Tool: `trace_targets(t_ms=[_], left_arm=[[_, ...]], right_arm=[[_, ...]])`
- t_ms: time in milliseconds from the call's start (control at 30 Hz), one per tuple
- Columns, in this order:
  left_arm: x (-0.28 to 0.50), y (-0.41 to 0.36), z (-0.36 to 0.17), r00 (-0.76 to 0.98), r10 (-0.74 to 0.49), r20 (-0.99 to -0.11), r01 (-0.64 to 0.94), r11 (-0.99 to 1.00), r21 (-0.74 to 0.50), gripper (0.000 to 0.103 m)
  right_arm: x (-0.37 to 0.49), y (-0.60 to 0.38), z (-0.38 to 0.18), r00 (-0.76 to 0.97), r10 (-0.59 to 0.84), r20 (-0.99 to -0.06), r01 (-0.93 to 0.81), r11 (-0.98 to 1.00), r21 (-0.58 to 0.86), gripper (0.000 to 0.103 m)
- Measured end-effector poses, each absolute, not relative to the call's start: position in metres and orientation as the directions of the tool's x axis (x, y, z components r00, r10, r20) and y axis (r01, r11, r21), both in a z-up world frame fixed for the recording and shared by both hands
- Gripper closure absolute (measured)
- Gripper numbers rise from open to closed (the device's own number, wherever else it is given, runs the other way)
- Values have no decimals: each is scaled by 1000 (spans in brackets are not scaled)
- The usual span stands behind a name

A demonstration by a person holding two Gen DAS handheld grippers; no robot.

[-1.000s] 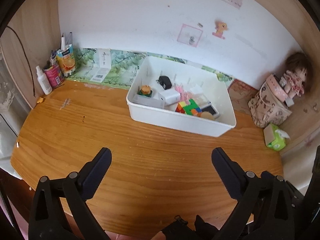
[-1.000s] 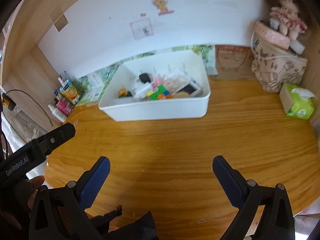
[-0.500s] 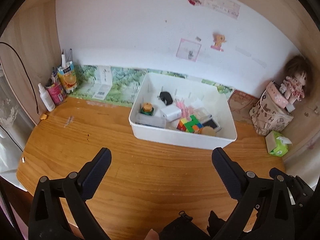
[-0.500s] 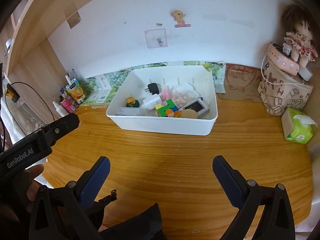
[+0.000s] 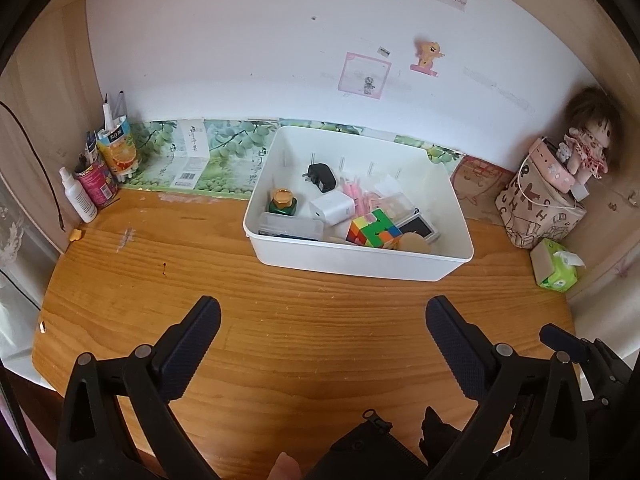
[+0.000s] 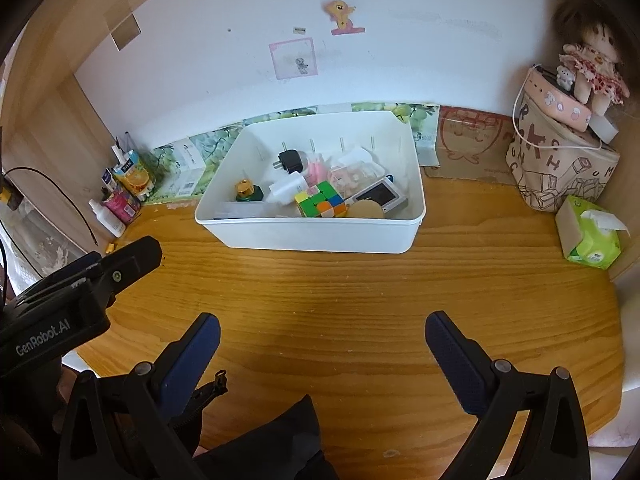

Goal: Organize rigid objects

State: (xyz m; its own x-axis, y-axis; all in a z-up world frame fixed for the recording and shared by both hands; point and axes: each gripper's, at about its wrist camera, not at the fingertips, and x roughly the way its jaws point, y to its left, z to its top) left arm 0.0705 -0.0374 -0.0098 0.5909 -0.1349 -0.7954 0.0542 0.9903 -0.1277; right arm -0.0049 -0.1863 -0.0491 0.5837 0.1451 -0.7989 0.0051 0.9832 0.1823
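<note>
Both the left gripper (image 5: 323,322) and right gripper (image 6: 322,330), spread and empty, have drawn back from the white bin (image 5: 362,261), so its contents look sorted.

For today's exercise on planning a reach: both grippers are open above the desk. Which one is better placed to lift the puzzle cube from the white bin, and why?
Probably the right gripper. In its view the puzzle cube lies nearly straight ahead in the white bin. From the left gripper the cube sits off to the right. Both are open and empty.

White bin (image 6: 320,236) of small objects on wooden desk (image 6: 360,288), beyond right gripper's (image 6: 322,344) spread, empty fingers (image 6: 452,350).
</note>
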Motion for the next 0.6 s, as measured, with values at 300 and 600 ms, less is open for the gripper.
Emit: trace_targets(t_ms=[300, 600], left_arm=[[76, -41, -10, 593, -143, -792, 62, 989, -132, 1], [77, -44, -12, 586, -139, -798, 71, 990, -121, 1]], right_arm=[[2, -187, -51, 574, 138, -807, 7, 985, 173, 0], [5, -187, -53, 562, 146, -814, 2, 984, 178, 0]])
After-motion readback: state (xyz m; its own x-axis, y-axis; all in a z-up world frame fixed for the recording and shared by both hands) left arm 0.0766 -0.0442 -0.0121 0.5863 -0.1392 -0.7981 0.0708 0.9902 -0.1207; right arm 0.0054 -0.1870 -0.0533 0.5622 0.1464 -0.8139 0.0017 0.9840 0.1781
